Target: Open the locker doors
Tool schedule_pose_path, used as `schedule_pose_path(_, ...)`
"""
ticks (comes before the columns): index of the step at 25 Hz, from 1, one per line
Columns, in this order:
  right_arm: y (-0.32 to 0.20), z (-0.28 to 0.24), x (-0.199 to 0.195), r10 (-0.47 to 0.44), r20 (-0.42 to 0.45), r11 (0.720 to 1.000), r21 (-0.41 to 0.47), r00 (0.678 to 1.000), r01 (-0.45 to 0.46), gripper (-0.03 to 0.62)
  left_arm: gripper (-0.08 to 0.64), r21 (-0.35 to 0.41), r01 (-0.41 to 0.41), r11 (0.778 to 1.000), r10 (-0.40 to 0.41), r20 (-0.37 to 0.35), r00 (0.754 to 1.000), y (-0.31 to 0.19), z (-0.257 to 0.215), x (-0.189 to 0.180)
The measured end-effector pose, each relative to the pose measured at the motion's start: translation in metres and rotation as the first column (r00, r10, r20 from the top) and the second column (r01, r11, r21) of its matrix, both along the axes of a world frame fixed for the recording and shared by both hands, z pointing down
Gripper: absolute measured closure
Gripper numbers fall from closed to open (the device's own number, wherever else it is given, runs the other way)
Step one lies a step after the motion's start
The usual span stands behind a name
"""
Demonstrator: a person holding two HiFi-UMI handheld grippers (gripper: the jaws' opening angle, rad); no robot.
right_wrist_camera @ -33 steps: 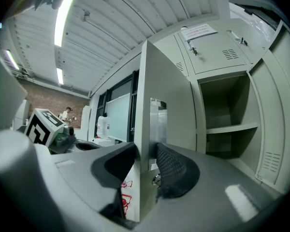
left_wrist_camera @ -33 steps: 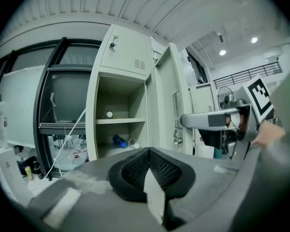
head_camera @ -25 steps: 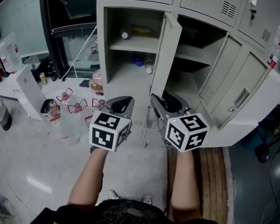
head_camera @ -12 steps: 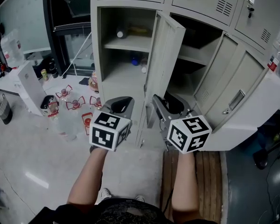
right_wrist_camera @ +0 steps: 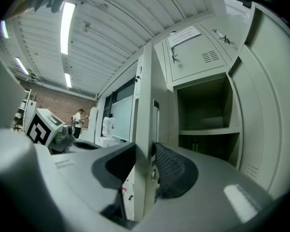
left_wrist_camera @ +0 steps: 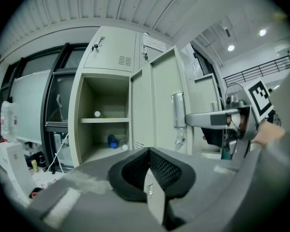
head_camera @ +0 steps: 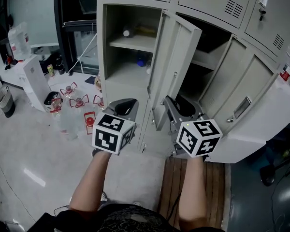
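Observation:
A beige locker bank point(head_camera: 217, 1) stands ahead. Its left compartment point(head_camera: 130, 57) is open, with small bottles on the shelves. The middle door point(head_camera: 179, 62) stands partly swung out. My right gripper point(head_camera: 173, 106) has this door's lower free edge between its jaws, which are closing on it. In the right gripper view the door edge point(right_wrist_camera: 144, 124) runs up between the two pads of the right gripper point(right_wrist_camera: 145, 166). My left gripper point(head_camera: 127, 103) hovers beside it, shut and holding nothing; in its own view the left gripper point(left_wrist_camera: 147, 170) faces the door's handle point(left_wrist_camera: 178, 109).
Another open door point(head_camera: 251, 88) juts out at the right. Water bottles point(head_camera: 70, 117) and red-capped items lie on the floor at the left, near a white box point(head_camera: 34, 86) and a dark bin point(head_camera: 4, 100). A wooden pallet point(head_camera: 176, 187) lies underfoot.
The middle door has swung further outward with my right gripper on its edge. The left gripper has stayed nearly in place.

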State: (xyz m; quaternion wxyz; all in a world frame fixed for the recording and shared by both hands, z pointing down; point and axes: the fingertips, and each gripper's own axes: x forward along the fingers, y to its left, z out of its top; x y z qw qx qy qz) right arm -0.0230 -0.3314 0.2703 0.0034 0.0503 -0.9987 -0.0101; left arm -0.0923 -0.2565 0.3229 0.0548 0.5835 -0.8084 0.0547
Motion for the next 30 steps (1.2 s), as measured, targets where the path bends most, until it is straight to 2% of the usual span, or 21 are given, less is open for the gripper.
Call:
schedule_pose_path(10,-0.013,0.002,0.009,-0.045,0.001,0.999,0.007,0.999,0.045,0.472,0.561,-0.010,0.076,0.997,-0.076,0.010,0.997,0.004,0.004,0.014)
schedule_pose_path(19,-0.006,0.002,0.009,-0.062,-0.005,0.998,0.025,0.998,0.062,0.472,0.561,-0.033,0.146,0.989,-0.146,0.016,0.989,0.024,0.006,0.010)
schedule_pose_path(24,-0.002,0.004,0.012,-0.042,-0.010,0.999,0.032,0.999,0.042,0.471,0.561,-0.042,0.150,0.988,-0.149,0.025,0.989,0.035,0.005,0.007)
schedule_pose_path(30,0.006,0.007,0.020,0.031,-0.028,0.999,0.035,0.999,-0.030,0.471,0.561,-0.054,0.126,0.991,-0.125,0.027,0.992,0.052,0.007,0.006)
